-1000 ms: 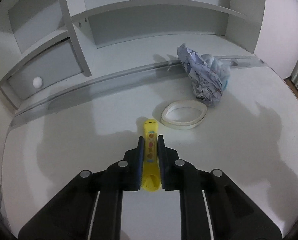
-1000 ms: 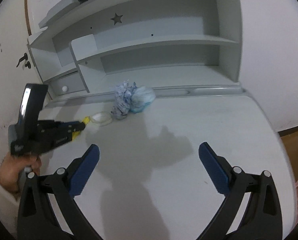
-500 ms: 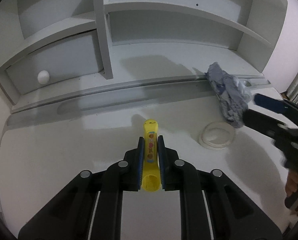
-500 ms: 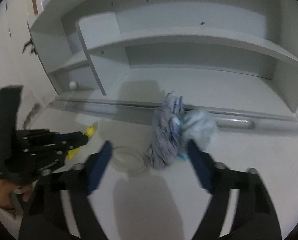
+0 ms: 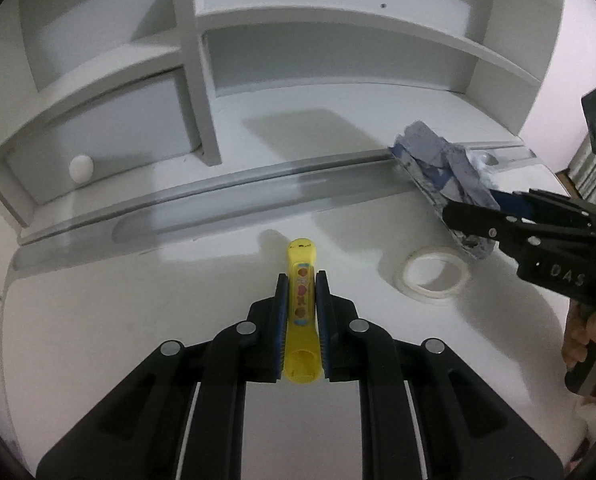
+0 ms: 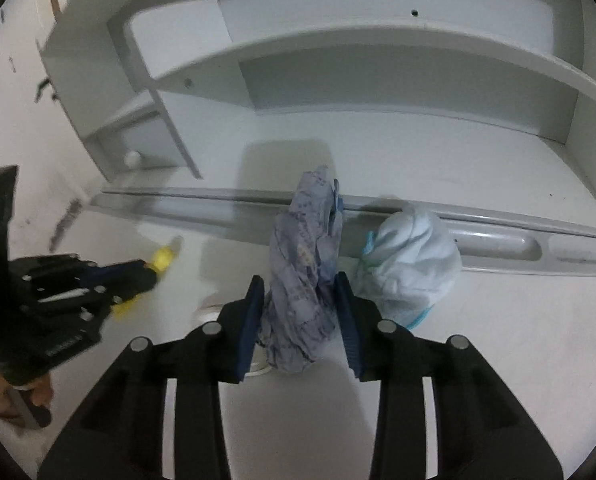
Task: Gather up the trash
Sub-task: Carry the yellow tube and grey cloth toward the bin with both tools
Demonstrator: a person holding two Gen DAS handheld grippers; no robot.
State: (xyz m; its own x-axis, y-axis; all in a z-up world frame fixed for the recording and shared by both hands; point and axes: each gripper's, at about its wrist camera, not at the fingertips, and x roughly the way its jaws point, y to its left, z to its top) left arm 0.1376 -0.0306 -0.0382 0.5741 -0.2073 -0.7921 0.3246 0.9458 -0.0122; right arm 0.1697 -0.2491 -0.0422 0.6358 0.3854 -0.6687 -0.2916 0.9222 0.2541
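My left gripper (image 5: 301,280) is shut on a yellow plastic tube (image 5: 301,300) with coloured dots and holds it above the white desk (image 5: 138,320). My right gripper (image 6: 299,280) has its blue pads closed against both sides of a crumpled grey-blue paper wad (image 6: 303,264), which also shows in the left wrist view (image 5: 445,168). A white and light-blue crumpled bag (image 6: 413,264) lies just right of the wad. A white tape ring (image 5: 433,276) lies on the desk below the wad. The left gripper (image 6: 138,276) with the tube shows at the left of the right wrist view.
A grey shelf unit (image 5: 337,40) with a small drawer and round knob (image 5: 81,168) stands at the back of the desk. A grooved ledge (image 6: 497,236) runs along the shelf's base. A pale wall (image 5: 577,80) is at the right.
My right gripper moved forward to the paper wad and closed its pads around it. My left gripper, still holding the yellow tube, swung left, so the wad and ring now sit at its right.
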